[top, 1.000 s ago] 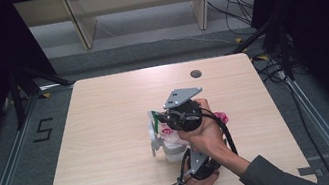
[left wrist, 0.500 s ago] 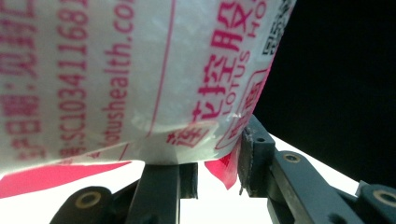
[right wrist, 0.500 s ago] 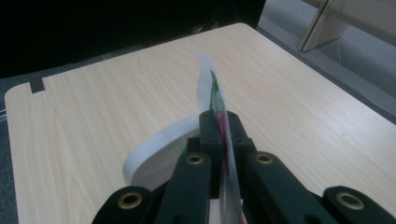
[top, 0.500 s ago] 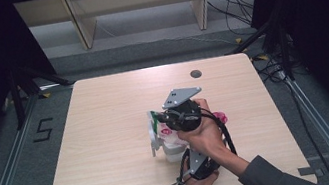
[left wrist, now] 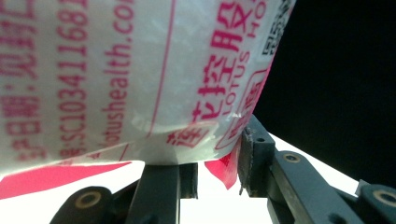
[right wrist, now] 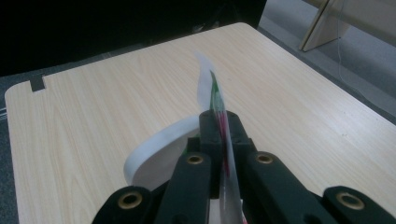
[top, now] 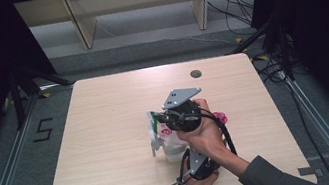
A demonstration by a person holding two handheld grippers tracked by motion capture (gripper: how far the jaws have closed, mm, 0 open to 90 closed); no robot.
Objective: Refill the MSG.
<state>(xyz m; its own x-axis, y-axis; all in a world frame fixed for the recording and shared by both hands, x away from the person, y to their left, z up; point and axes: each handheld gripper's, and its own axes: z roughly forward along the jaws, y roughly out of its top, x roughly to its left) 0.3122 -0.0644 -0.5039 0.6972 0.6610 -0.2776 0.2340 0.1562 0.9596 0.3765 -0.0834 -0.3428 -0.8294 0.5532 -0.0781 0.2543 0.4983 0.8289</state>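
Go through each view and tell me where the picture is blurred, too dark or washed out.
High view: the table is evenly lit and the surroundings fall into black. Left gripper view: the cup sits so close that its pink print is soft and blurred at the left, with pure black behind it at the right. Right gripper view: the film lid and the jaws are soft, the tabletop is sharper.

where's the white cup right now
In the high view the white cup sits on the table right of centre, near the front edge, held by the left tool, just under the right tool.
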